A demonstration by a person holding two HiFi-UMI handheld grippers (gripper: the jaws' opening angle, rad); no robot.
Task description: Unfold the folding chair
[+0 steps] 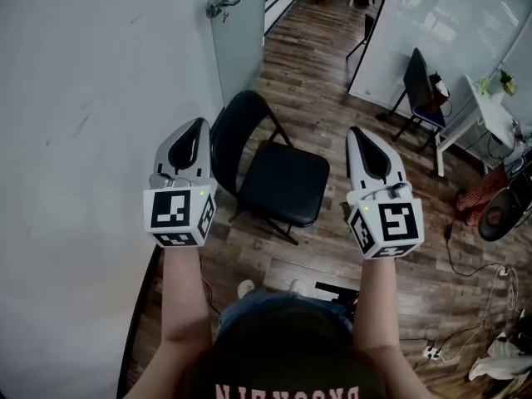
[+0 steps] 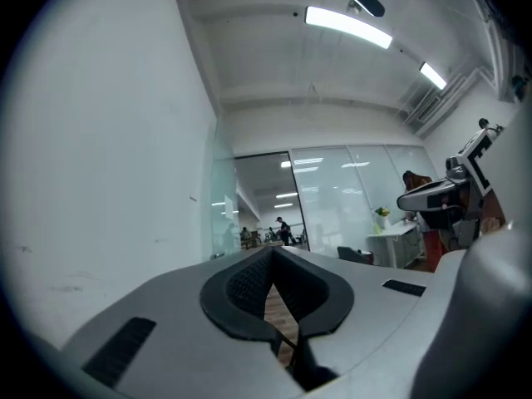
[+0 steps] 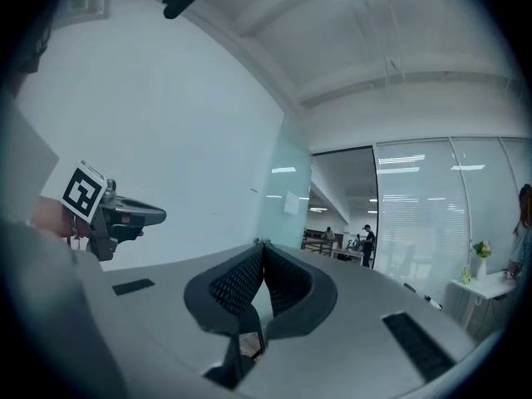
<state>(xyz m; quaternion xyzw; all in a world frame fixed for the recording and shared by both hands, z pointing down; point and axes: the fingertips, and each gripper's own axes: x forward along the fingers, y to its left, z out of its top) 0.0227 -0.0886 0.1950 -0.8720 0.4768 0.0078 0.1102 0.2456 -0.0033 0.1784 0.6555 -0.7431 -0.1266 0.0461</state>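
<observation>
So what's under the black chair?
Under the black chair you can see brown wooden floor and its thin metal legs. The seat covers the bit of floor right beneath it.

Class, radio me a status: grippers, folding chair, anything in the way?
Left gripper shut, empty. Right gripper shut, empty. Folding chair stands open beside the wall, neither gripper touching it. Nothing in the way.

A white wall [image 1: 83,98] fills the left, next to a pale door [image 1: 241,52] with a metal handle [image 1: 223,7]. The wooden floor [image 1: 316,65] runs back. At right, a dark chair [image 1: 420,86] stands just beside a white counter [image 1: 486,119] (a small plant [image 1: 505,81] sits on it). A power strip [image 1: 432,353] lies on the floor.
</observation>
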